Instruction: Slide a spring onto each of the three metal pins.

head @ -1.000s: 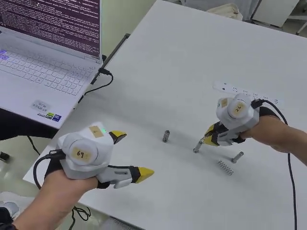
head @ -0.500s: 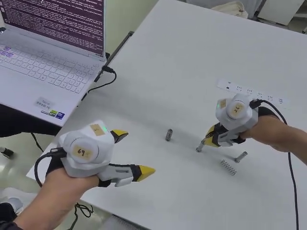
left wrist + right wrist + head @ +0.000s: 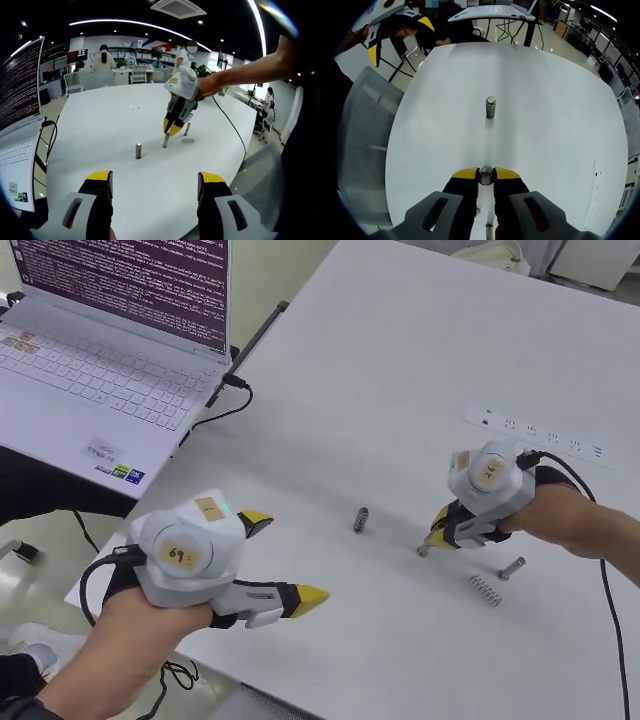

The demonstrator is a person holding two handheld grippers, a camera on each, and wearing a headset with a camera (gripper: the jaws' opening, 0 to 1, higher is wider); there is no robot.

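My right gripper (image 3: 438,536) is shut on a spring (image 3: 486,176) that sits over the tilted middle pin (image 3: 422,550); the left gripper view shows the same pin (image 3: 166,140) under that gripper (image 3: 172,127). To its left stands a short pin wrapped in a spring (image 3: 361,520), also seen ahead of the right jaws (image 3: 490,107). A bare pin (image 3: 512,567) and a loose spring (image 3: 485,589) lie to the right. My left gripper (image 3: 283,557) hovers open at the table's near edge, holding nothing (image 3: 156,176).
An open laptop (image 3: 110,370) sits at the far left with a black cable (image 3: 225,405) running off it. A white power strip (image 3: 540,430) lies behind the right hand. A grey chair (image 3: 362,150) stands beside the table edge.
The head view has shifted. My right gripper has sunk slightly towards the middle pin's foot with the spring. The left gripper stays open in place.
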